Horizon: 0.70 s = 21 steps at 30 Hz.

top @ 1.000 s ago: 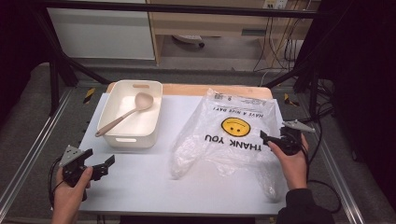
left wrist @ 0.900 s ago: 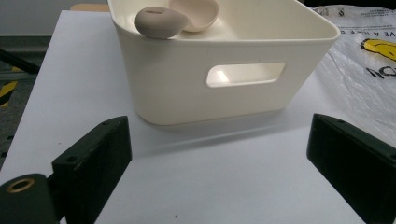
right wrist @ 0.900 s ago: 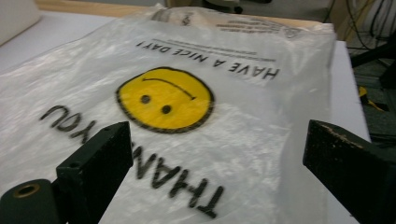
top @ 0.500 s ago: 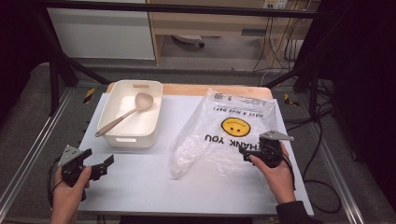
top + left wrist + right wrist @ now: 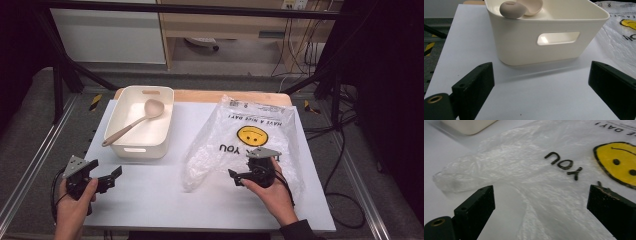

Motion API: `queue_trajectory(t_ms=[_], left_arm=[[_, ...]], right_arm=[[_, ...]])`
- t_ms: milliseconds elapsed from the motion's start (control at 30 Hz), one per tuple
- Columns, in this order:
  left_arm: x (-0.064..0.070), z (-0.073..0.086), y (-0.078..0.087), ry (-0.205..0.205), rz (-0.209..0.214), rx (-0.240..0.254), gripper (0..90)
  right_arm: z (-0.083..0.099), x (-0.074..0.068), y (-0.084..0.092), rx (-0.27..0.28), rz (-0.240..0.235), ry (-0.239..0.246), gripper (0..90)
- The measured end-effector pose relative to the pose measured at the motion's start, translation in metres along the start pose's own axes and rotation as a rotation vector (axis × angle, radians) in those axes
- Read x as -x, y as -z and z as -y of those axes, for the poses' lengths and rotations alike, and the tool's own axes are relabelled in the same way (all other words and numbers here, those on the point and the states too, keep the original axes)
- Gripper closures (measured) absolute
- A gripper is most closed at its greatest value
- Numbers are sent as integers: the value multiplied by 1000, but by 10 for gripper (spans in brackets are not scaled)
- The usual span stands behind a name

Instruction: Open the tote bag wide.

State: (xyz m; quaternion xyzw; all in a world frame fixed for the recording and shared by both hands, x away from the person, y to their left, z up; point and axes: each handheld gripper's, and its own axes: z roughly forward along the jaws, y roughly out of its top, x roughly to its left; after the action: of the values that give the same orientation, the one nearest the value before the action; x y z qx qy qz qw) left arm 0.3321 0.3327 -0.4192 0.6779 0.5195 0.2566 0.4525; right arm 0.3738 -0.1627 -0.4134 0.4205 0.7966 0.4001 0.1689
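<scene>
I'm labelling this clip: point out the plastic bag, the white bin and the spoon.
plastic bag [image 5: 250,132]: high view, on its yellow smiley face print.
white bin [image 5: 524,42]: left gripper view, on the near wall beside the handle slot.
spoon [image 5: 152,107]: high view, on its bowl inside the bin.

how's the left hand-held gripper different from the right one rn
The left hand-held gripper hangs above bare white table, aimed at the cream bin; the right hand-held gripper is over the plastic bag. The left sits near the table's front left corner, apart from the bin; the right sits further in, low over the bag's handle end. Both stand open with nothing between the jaws.
</scene>
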Motion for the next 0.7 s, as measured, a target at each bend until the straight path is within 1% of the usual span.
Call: queue_trajectory(t_ms=[100,233,467,633,700], left_arm=[[0,0,0,-3,-1,-3,61],[0,0,0,-4,-2,-5,62],[0,1,-1,-5,-1,-8,62],[0,1,-1,-10,5,-14,62],[0,1,-1,-13,5,-16,62]], right_arm=[[-2,-14,-7,-8,-35,19,89],[-6,-39,-19,-27,-90,63,90],[-19,-80,-42,-31,-180,135,102],[-22,-106,-60,-57,-213,188,116],[-21,-113,-65,-51,-199,219,133]])
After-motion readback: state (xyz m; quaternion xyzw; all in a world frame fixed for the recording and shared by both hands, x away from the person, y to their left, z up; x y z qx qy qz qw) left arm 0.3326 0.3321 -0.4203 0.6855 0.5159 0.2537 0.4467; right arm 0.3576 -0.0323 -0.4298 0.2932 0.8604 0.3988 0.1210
